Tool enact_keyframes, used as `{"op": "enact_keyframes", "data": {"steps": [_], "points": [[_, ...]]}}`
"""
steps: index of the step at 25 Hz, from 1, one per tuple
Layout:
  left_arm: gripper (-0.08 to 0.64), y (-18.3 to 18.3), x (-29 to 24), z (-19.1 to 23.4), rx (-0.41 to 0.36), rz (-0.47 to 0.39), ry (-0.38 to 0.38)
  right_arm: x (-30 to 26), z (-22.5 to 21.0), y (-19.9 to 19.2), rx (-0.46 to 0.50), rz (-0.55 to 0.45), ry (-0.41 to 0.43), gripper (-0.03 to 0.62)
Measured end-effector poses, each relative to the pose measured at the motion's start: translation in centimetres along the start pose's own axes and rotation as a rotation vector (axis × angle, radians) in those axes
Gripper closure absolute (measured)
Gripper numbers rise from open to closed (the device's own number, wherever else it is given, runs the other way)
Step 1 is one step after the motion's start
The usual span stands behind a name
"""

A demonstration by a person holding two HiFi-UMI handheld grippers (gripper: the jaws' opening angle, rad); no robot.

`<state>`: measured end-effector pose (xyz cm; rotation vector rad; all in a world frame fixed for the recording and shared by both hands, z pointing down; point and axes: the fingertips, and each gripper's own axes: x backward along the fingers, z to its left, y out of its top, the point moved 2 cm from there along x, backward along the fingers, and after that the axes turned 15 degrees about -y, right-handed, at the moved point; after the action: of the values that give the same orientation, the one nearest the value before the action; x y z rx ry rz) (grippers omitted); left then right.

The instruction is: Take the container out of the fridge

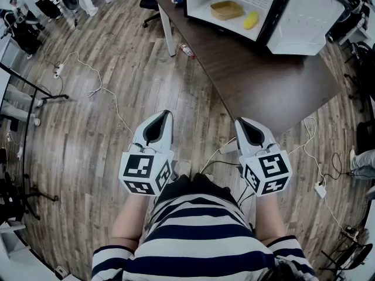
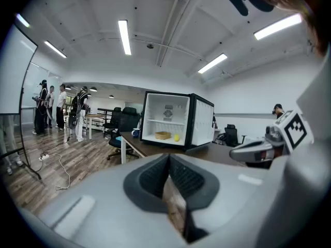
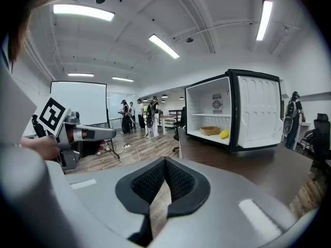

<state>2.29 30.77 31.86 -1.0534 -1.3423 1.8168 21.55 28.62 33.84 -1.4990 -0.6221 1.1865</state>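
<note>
While both pairs of jaws are pressing shut on nothing, the left gripper [image 1: 159, 124] and right gripper [image 1: 249, 130] are hanging well short of the fridge [image 1: 276, 13]. The container [image 1: 227, 9] is sitting inside that open fridge. The approach is seemingly only beginning, and the next move is calling for reaching in with the jaws parting.

A dark wooden table [image 1: 275, 81] bears an open mini fridge [image 1: 199, 4].

An open-plan office: long desk [image 1: 263, 81], swivel chairs [image 2: 115, 122], whiteboard [image 3: 77, 102], strip lights [image 2: 124, 36].
</note>
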Motion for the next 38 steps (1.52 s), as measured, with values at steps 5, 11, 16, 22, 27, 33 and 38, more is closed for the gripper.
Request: {"op": "enact_keyframes", "data": {"steps": [5,11,16,22,27,33,38], "points": [[0.560,-0.2,-0.8,-0.6,-0.012,-0.014,0.017,-0.2,-0.9,-0.6,-0.025,-0.003,0.012,0.595],[0.560,-1.1,-1.1,-1.1,-0.012,0.016,0.041,-0.7,-1.9,-1.4,-0.032,0.016,0.028,0.595],[0.560,-1.5,-0.7,-0.9,0.003,0.015,0.072,-1.2,-1.8,-1.9,-0.015,0.030,0.054,0.595],[0.560,-1.6,-1.8,0.7,0.017,0.017,0.063,-2.0,-1.2,-1.3,0.008,0.040,0.061,0.595],[0.560,-1.0,-3.3,2.8,-0.002,0.019,0.051,-4.4,-0.8,-0.1,0.003,0.043,0.051,0.595],[0.560,-0.4,-4.1,6.7,0.002,0.026,0.047,-8.3,0.9,1.4,0.004,0.055,0.045,0.595],[0.560,0.1,-4.5,9.8,0.012,0.034,0.044,-11.3,2.9,2.8,0.019,0.060,0.063,0.595]]}}
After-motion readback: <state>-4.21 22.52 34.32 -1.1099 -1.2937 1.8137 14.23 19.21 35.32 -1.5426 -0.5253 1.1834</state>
